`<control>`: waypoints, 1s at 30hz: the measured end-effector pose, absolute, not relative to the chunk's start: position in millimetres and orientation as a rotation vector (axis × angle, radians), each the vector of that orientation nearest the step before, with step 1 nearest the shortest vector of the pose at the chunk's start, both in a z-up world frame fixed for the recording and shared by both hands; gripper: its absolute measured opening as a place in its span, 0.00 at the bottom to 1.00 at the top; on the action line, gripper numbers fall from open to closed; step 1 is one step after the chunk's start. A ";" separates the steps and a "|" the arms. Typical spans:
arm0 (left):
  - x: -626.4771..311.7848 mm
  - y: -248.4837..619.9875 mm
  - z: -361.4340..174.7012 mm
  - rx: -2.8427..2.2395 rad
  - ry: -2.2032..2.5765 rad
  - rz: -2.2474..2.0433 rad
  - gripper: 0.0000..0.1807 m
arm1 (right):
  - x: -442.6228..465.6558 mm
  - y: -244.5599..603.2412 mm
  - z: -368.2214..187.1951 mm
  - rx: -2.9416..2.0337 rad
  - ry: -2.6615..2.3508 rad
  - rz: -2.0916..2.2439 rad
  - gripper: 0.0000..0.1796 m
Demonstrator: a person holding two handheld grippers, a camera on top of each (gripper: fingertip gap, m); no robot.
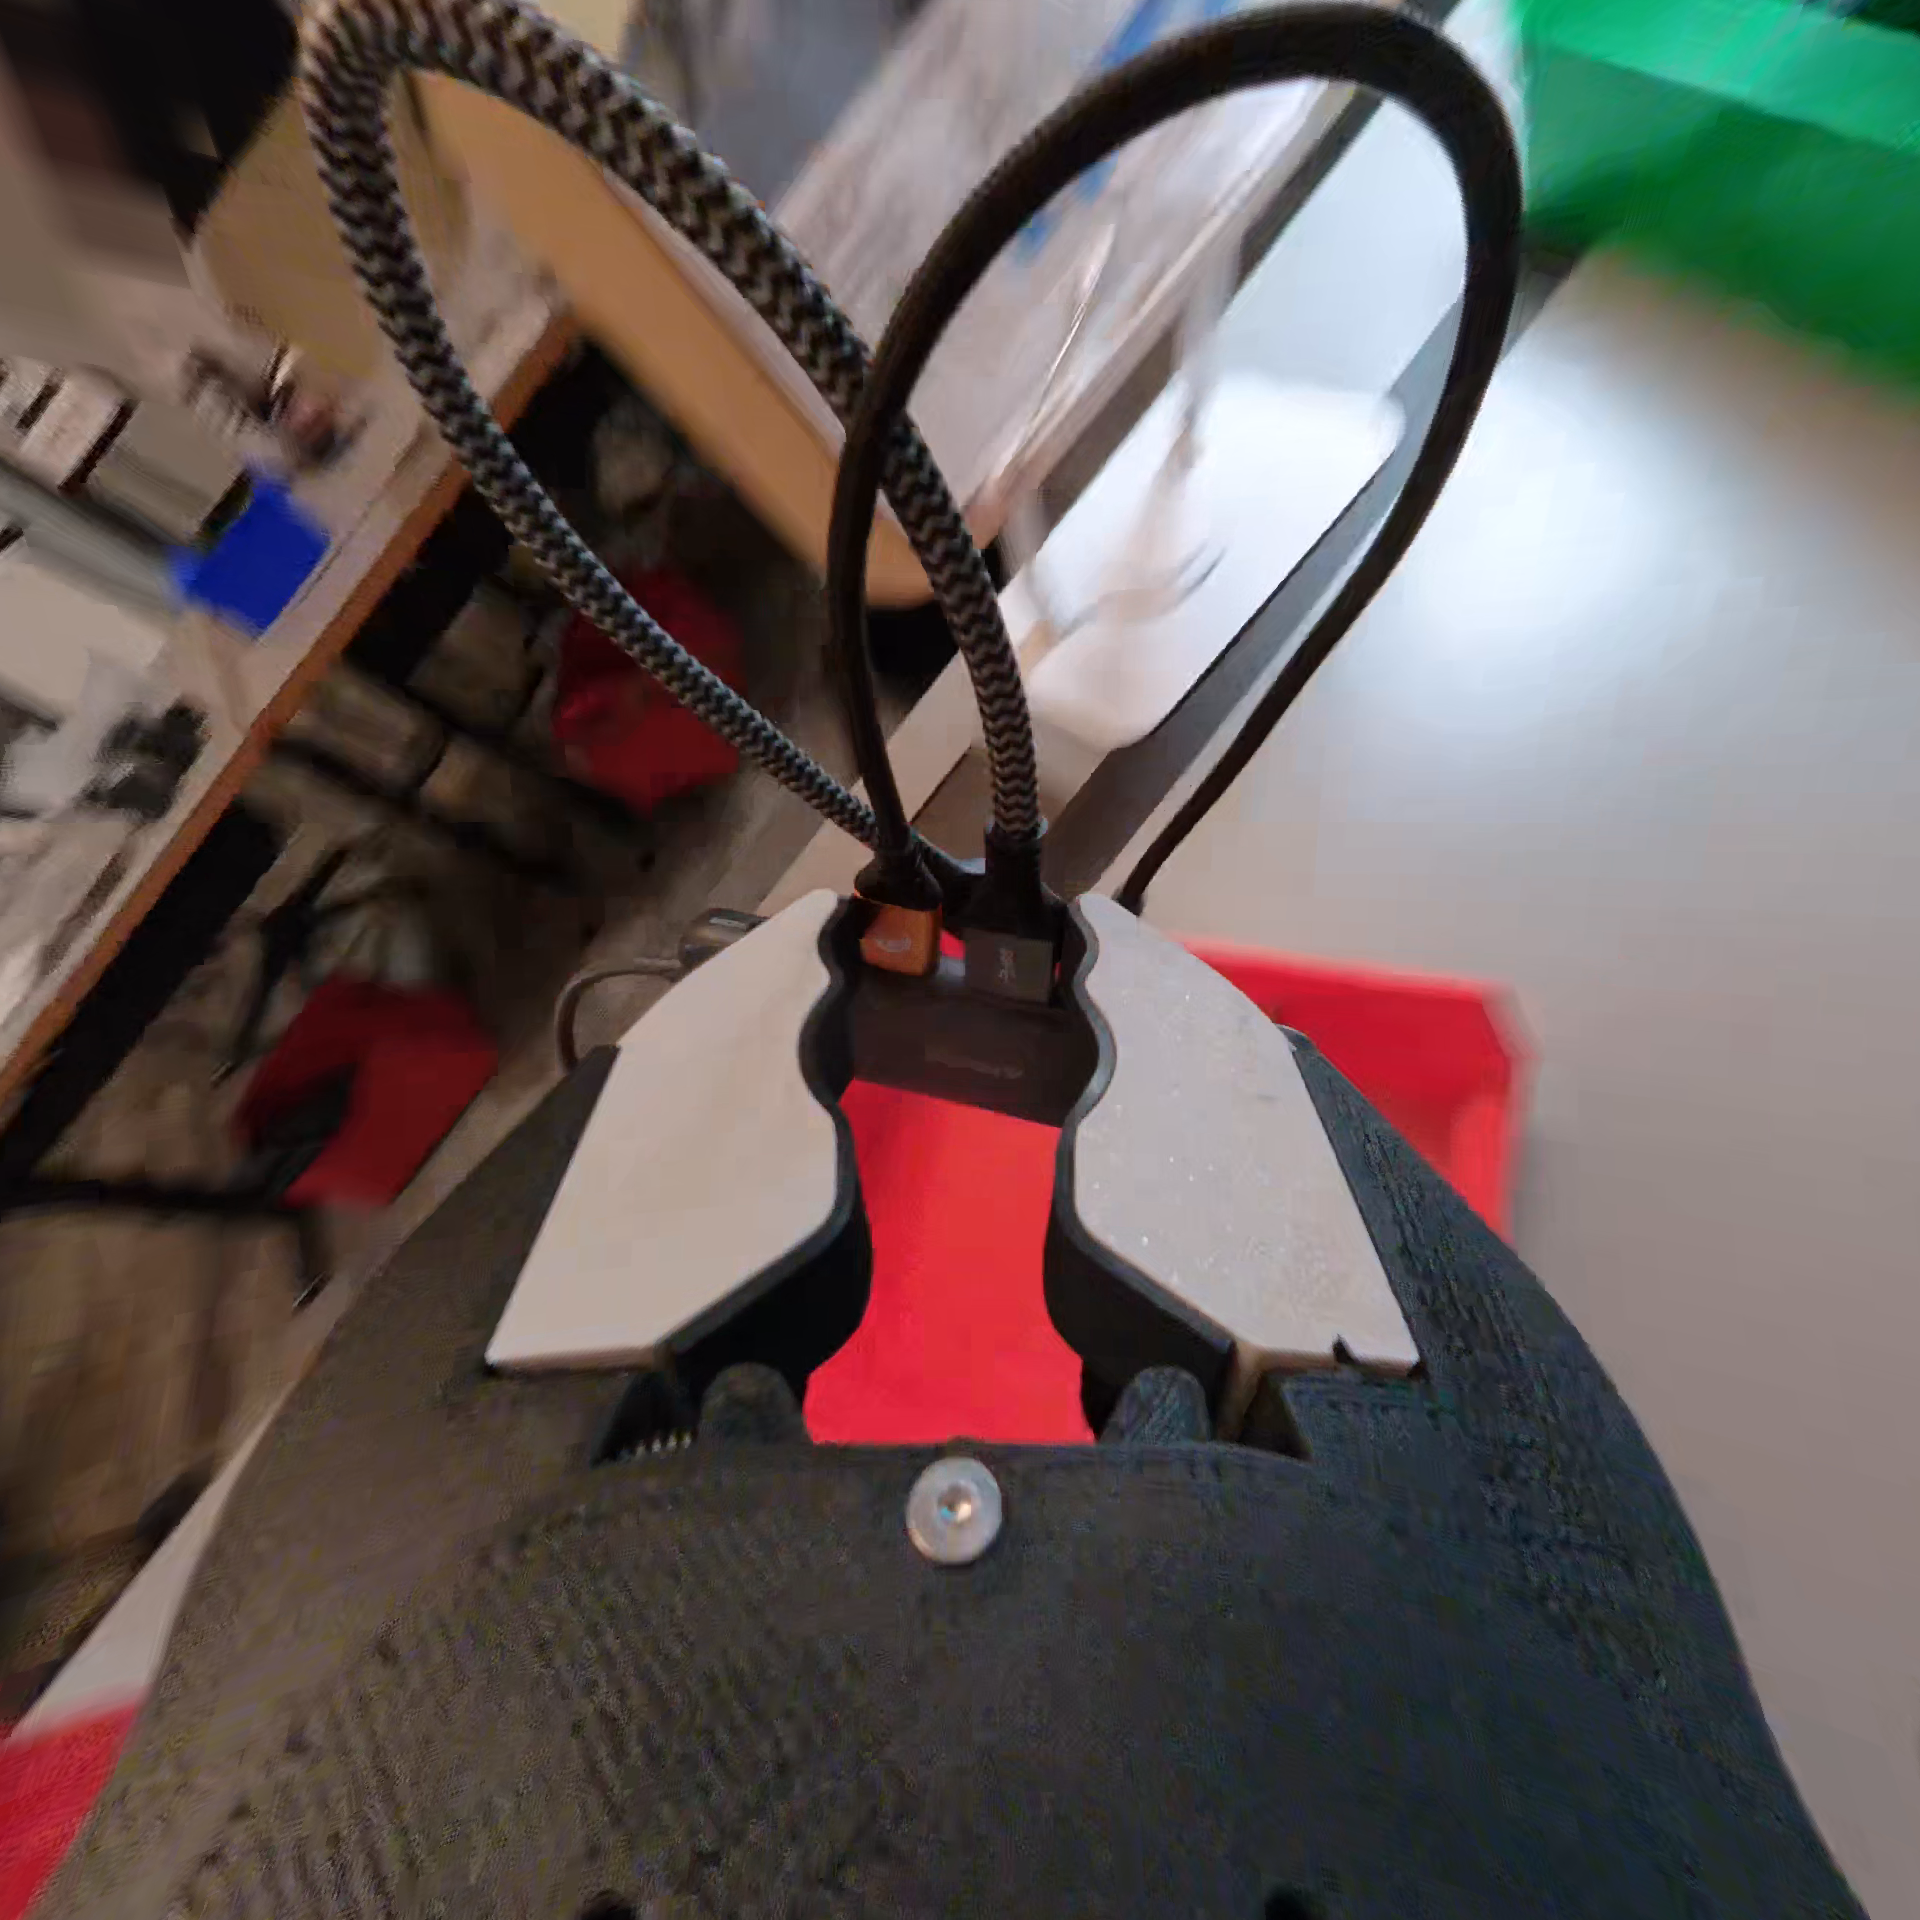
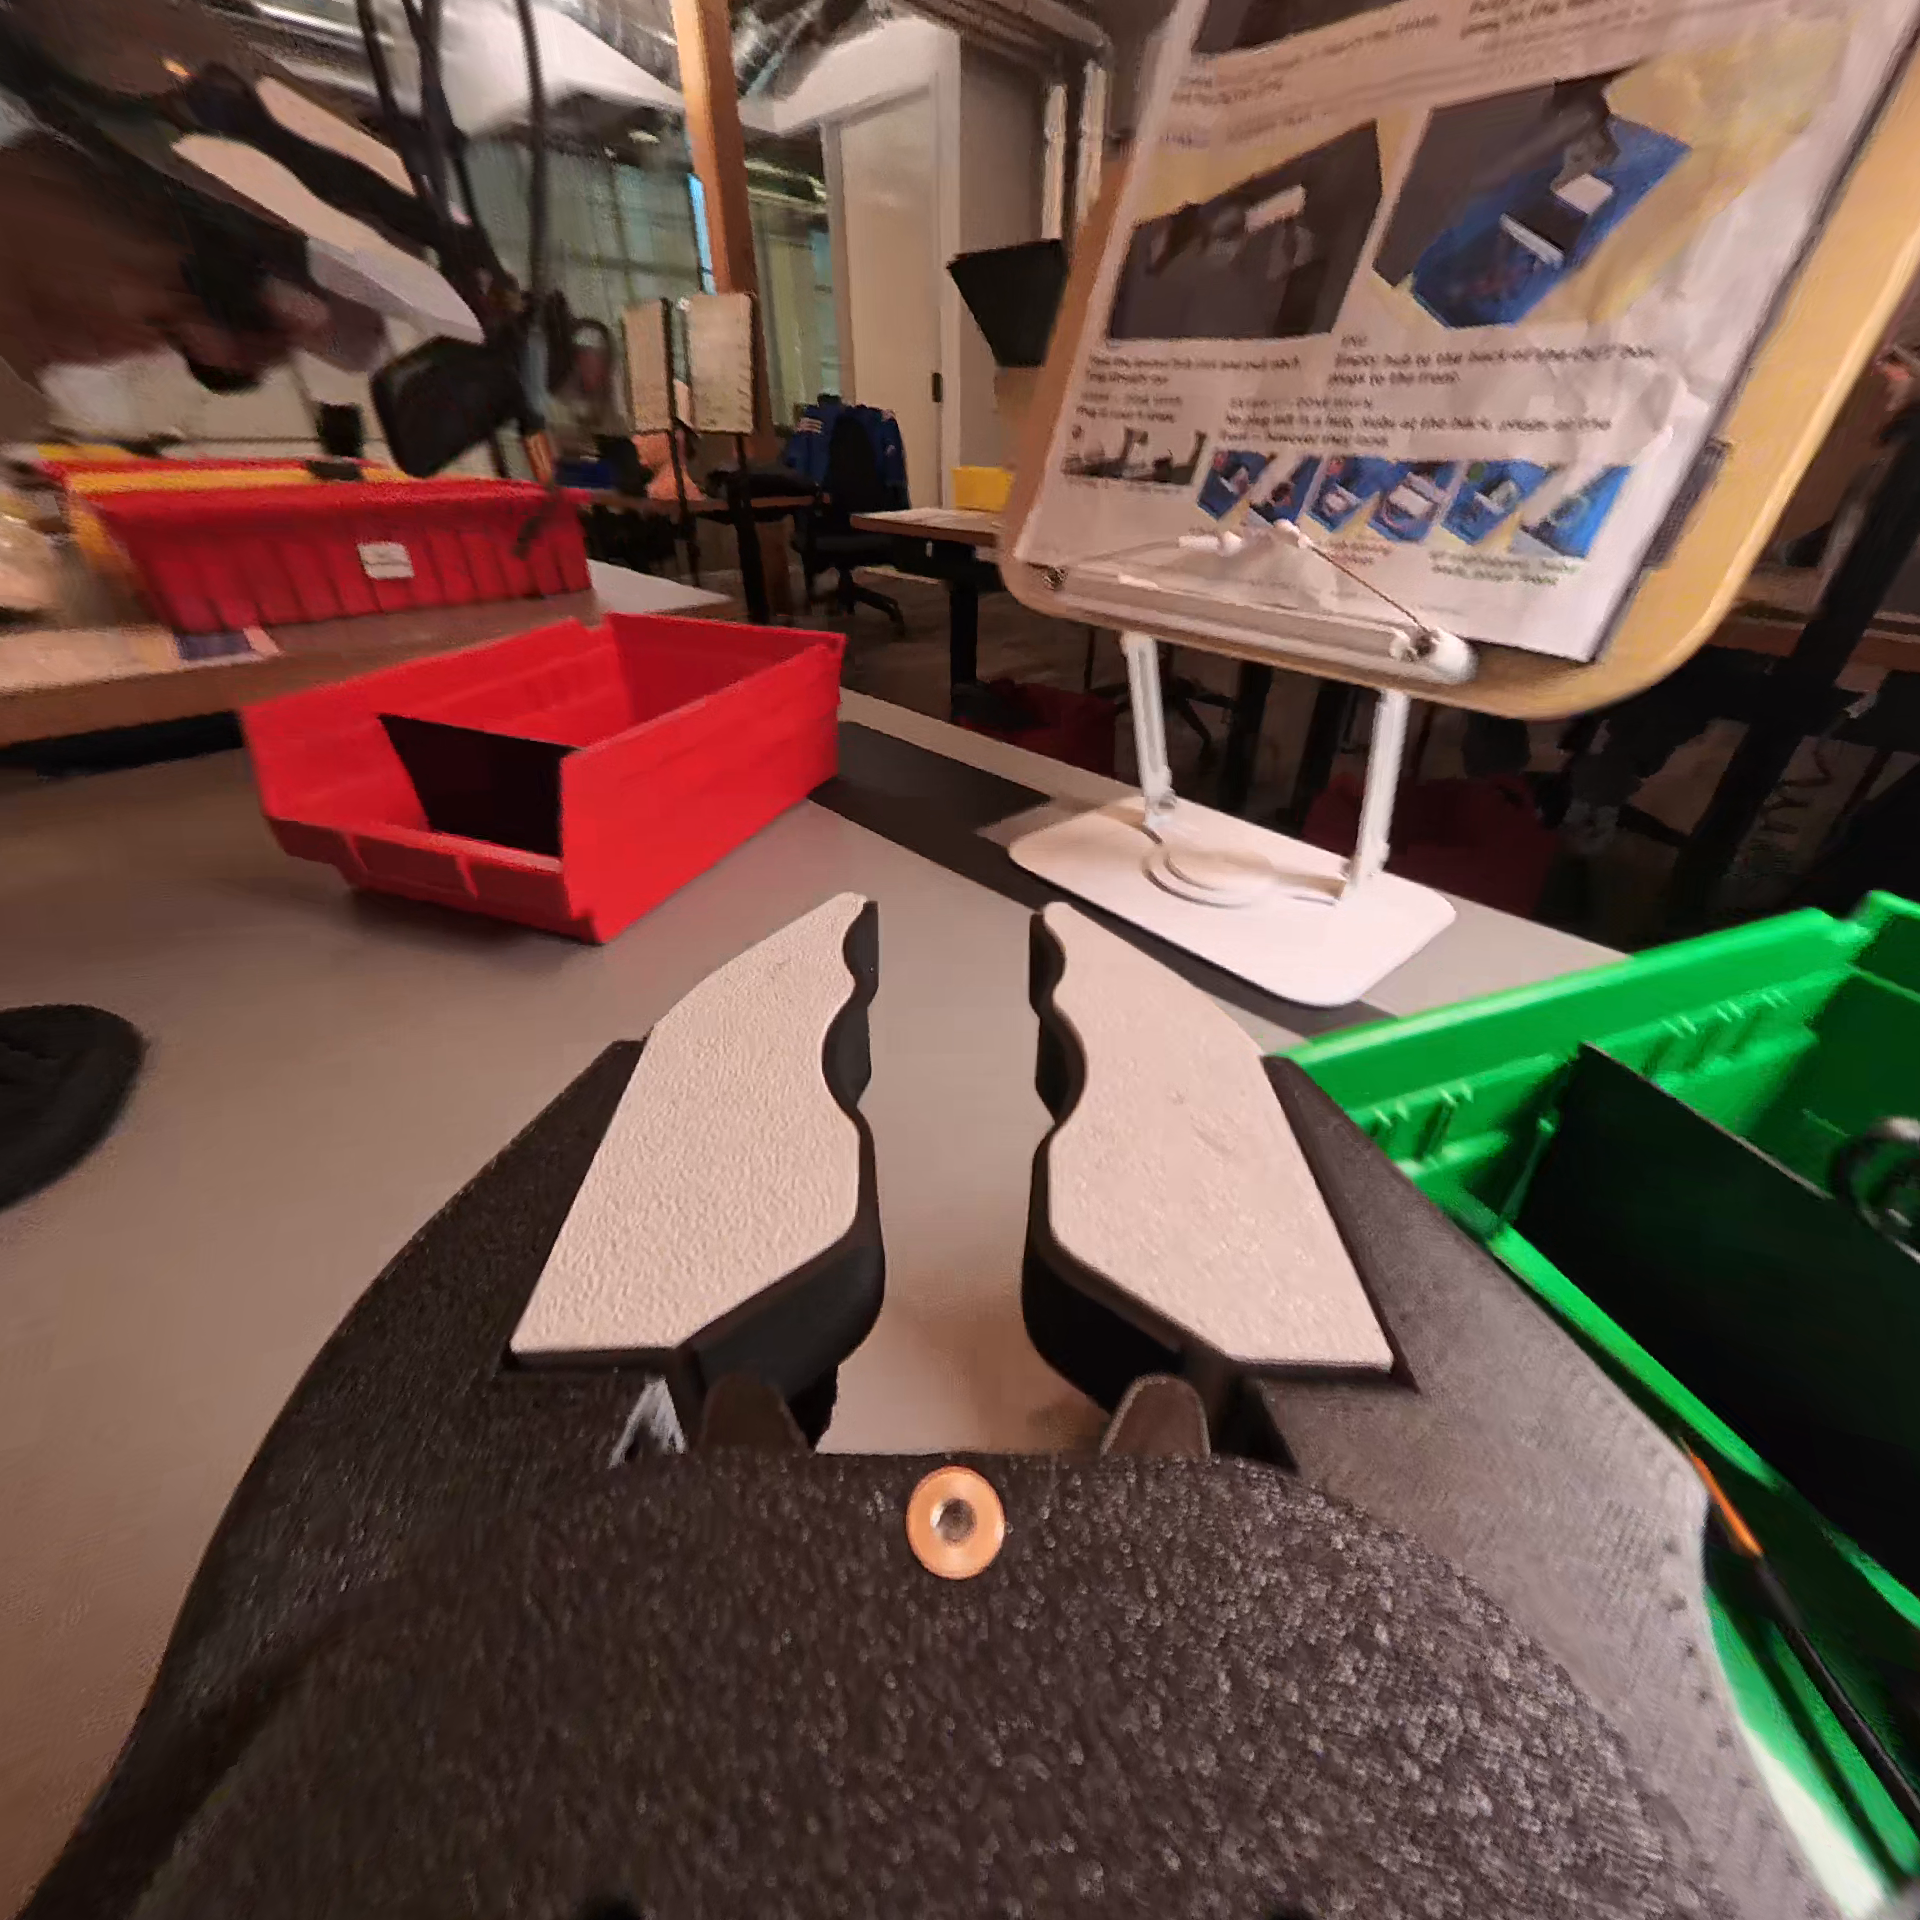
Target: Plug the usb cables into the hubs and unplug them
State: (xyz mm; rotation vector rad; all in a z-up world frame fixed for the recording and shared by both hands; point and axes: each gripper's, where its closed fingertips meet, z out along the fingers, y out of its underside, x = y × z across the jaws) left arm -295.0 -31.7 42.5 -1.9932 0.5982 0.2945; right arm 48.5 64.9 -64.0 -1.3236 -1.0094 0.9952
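Observation:
My left gripper point(image 1: 956, 914) is shut on a black USB hub point(image 1: 956, 1049), held in the air above a red bin point(image 1: 935, 1247). An orange-tipped plug point(image 1: 899, 940) on a smooth black cable point(image 1: 1455, 208) and a black plug point(image 1: 1008, 961) on a braided black-and-white cable point(image 1: 582, 520) sit in the hub. Both cables loop upward. In the right wrist view the left gripper point(image 2: 343, 208) and the hub point(image 2: 447, 400) are raised at the top left. My right gripper point(image 2: 954, 935) is open and empty, low over the grey table point(image 2: 312, 1143).
The red bin point(image 2: 582, 769) stands on the table ahead left, and a green bin point(image 2: 1558, 1091) with a black divider sits close on the right. A white stand with an instruction sheet point(image 2: 1247, 904) is ahead right. A red tote point(image 2: 332, 551) sits on a farther table.

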 end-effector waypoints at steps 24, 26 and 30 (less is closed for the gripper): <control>11.5 -135.2 10.3 -1.282 1.160 -1.512 0.21 | -2.7 -116.7 -30.5 -0.805 -1.918 1.462 0.15; 8.8 -135.7 14.8 -1.254 1.138 -1.540 0.20 | -5.6 -121.3 -28.6 -0.787 -1.888 1.515 0.09; -11.7 -112.2 41.1 -1.201 0.890 -1.529 0.19 | -7.1 -121.7 -10.6 -0.822 -1.741 1.778 0.07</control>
